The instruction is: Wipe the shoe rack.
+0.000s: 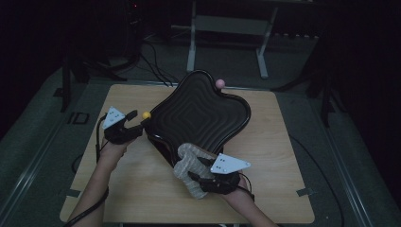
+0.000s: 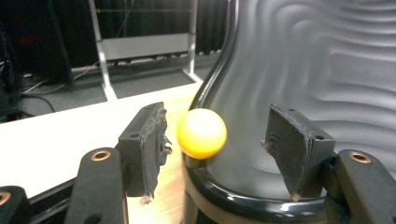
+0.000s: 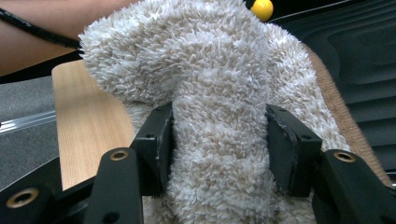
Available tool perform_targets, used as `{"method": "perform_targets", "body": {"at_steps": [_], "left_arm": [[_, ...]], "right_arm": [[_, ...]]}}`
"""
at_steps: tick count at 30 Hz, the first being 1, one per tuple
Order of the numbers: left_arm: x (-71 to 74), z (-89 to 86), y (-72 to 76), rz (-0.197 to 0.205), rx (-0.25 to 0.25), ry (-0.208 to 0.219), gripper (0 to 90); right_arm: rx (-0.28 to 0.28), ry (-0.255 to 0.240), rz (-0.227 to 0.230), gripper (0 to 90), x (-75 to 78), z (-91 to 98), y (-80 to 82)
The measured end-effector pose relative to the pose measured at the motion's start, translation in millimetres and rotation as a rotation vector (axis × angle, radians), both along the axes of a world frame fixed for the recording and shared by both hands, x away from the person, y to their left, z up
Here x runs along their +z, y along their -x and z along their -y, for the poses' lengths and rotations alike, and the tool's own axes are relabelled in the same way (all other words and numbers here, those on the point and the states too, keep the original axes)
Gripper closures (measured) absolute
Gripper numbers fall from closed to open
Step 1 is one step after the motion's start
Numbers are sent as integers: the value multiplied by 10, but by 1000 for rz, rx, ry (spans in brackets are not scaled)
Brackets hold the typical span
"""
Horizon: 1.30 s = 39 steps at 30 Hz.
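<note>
Yellow ball (image 2: 201,133): small, smooth, glossy; sits on the rim of the black tray (image 1: 198,113) at the tray's 9 o'clock edge, between the left tool's (image 2: 215,140) spread jaws, touching neither pad.
Fluffy cloth (image 3: 210,93): cream-white, shaggy pile, bunched into a thick fold; lies at the tray's 6 o'clock corner, partly on the tray's rim and partly on the desk (image 1: 142,189).
Cloth grip: the fold stands between the right tool's (image 3: 219,144) jaws, both pads pressing into the pile.
Black tray: dark, glossy, wavy-edged with concentric ridges; lies flat at desk centre, turned askew.
</note>
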<state>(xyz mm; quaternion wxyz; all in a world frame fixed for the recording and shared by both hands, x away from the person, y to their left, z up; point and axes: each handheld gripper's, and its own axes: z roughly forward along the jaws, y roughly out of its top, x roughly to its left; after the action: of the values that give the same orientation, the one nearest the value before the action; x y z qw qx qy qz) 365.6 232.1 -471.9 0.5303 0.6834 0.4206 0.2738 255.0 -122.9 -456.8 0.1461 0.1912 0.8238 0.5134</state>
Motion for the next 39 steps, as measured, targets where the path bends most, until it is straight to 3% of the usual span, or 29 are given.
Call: {"method": "perform_targets", "body": {"at_steps": [6, 11, 13, 17, 20, 31, 39], "left_arm": [[-20, 71, -149, -45, -2, -30, 402], [-37, 115, -196, -37, -1, -51, 514], [-47, 110, -222, -52, 0, -60, 563], [-66, 104, -251, -66, -6, -75, 574], [-73, 112, -248, -43, -12, -104, 585], [-80, 55, -185, -56, -11, -76, 600], [-80, -12, -71, -60, -11, -71, 600]], "right_arm": [[-1, 8, 2, 459, 5, -2, 3], [-4, 1, -1, 460, -9, 7, 9], [-2, 2, -2, 460, -10, 9, 7], [-2, 10, 2, 460, -10, 6, 9], [-7, 5, 1, 460, -21, 6, 13], [-10, 32, 30, 462, -23, 15, 11], [-1, 37, 16, 462, -9, 90, -50]]}}
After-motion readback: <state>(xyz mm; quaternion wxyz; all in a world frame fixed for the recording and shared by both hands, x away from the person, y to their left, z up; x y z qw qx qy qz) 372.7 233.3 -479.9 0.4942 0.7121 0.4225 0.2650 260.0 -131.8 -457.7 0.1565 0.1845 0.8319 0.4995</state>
